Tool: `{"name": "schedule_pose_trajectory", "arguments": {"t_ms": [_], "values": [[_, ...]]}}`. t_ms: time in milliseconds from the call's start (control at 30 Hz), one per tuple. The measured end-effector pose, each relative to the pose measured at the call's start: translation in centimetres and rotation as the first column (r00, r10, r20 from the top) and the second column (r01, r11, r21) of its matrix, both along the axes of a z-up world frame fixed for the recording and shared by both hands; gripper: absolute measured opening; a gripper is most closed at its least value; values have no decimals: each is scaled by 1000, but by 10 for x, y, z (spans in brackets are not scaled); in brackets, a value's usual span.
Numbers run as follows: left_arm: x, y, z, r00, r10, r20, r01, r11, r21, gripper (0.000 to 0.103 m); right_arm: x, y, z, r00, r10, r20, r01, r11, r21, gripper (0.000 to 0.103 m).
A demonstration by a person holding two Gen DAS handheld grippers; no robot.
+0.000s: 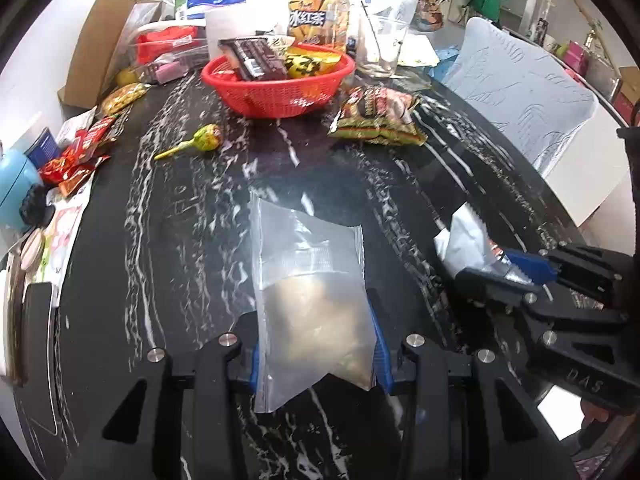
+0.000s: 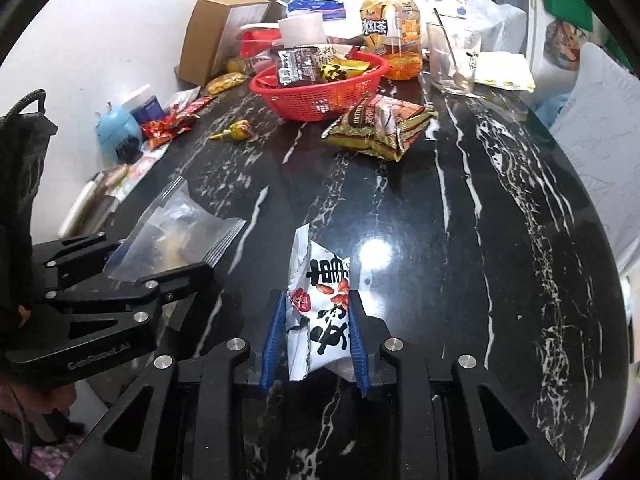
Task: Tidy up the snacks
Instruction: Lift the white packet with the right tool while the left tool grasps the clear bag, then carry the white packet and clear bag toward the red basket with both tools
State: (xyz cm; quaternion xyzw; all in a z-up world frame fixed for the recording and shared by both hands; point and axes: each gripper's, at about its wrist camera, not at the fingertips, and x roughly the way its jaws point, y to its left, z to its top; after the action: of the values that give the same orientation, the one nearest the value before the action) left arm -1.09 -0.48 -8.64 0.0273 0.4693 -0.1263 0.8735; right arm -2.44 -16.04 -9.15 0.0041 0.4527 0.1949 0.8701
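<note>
1. Clamped between the blue pads of the left gripper (image 1: 316, 344) is a clear zip bag (image 1: 310, 292) with pale, doughy contents; the jaws are narrowed onto its lower half and its long axis runs straight ahead, away from the camera.
2. Likewise, the right gripper (image 2: 318, 340) has its jaws pressed on a white peanut packet (image 2: 320, 304) with black and red print, also lying lengthwise between the fingers and pointing forward.
3. Both held snacks sit close to the near edge of the black marble table (image 1: 192, 208), side by side, the bag to the left of the packet.
4. Straight ahead, toward the far edge, stands the red basket (image 1: 278, 84), already holding a dark wrapper and a yellow one.
5. Just right of the basket lies a green snack bag (image 1: 378, 116); a lollipop (image 1: 200, 140) lies to its near left.
6. My reading: the basket is the likely destination. It lies forward of both jaws, roughly centred between them, so neither hand looks clearly nearer, and each item would travel along its own long axis.
</note>
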Motion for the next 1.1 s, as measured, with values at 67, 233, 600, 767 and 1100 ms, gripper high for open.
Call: {"name": "schedule_pose_trajectory", "arguments": {"t_ms": [67, 233, 600, 767, 1100], "values": [[2, -2, 3, 1000, -8, 11, 8, 1000, -3, 40, 0, 0, 2, 1000, 7, -3, -7, 1000, 17, 30], [7, -6, 14, 999, -24, 44, 24, 1000, -9, 40, 1, 0, 4, 1000, 16, -13, -15, 999, 49, 29], [27, -9, 47, 989, -37, 142, 44, 998, -41, 40, 15, -4, 26, 1000, 1, 21, -3, 995, 97, 30], [37, -11, 63, 980, -39, 195, 48, 998, -42, 40, 25, -7, 42, 998, -10, 61, 3, 994, 112, 29], [71, -10, 97, 961, -31, 274, 56, 995, -83, 40, 57, -11, 81, 987, -20, 158, 1, 993, 116, 29]]}}
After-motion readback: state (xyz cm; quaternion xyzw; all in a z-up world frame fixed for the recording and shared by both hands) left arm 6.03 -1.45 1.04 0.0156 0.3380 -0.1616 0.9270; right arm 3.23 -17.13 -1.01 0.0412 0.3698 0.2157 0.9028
